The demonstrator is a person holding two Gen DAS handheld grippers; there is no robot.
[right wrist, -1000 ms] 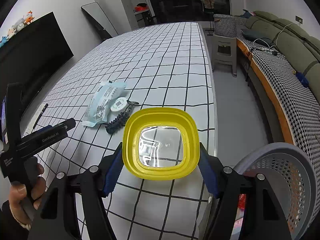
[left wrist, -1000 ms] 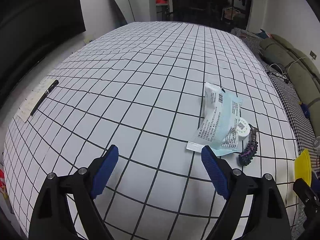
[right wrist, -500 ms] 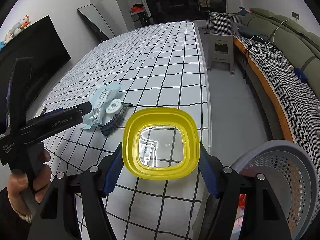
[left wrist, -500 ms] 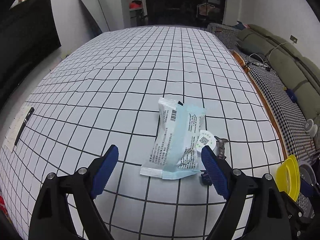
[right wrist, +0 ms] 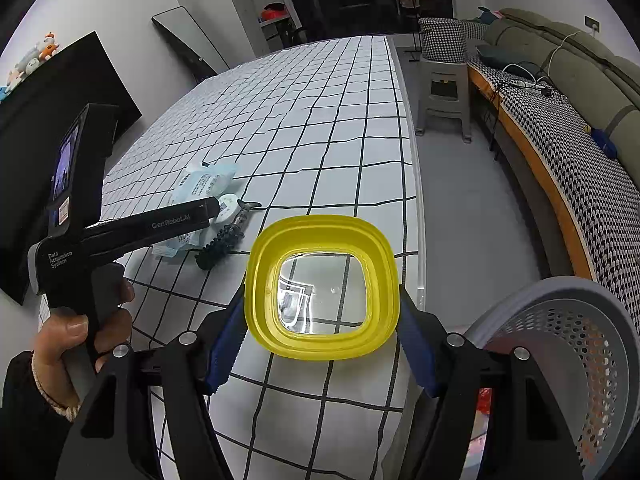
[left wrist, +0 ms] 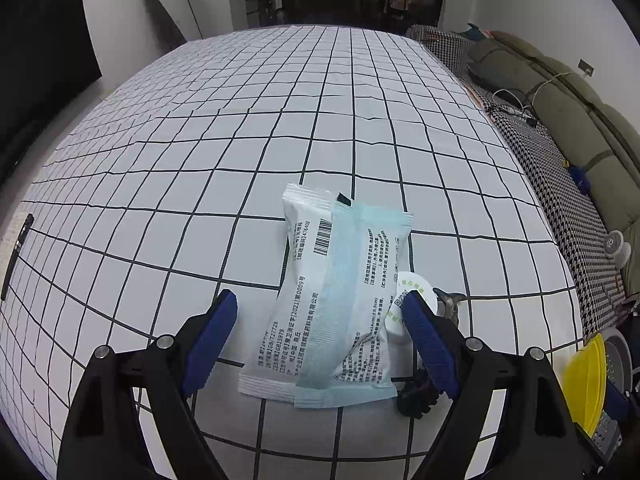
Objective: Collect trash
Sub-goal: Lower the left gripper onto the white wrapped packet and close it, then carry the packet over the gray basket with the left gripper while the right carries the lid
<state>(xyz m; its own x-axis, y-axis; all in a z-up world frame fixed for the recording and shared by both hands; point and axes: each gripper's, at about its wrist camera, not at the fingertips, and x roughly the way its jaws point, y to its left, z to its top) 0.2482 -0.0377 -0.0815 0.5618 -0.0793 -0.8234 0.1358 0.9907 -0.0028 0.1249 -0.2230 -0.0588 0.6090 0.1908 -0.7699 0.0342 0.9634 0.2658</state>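
Left gripper (left wrist: 320,336) fingers spread wide around the wrapper (left wrist: 332,308); right gripper (right wrist: 320,344) fingers pinching the yellow lid (right wrist: 322,286).

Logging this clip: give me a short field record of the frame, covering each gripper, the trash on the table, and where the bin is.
left gripper: open, jaws either side of the wrappers, not pressing
right gripper: shut on yellow lid
trash: white wrapper with pale blue wrapper overlapping it
beside trash: round white sticker, dark bumpy clip
surface: grid-patterned tablecloth
bin: grey perforated basket, off the table's near right edge
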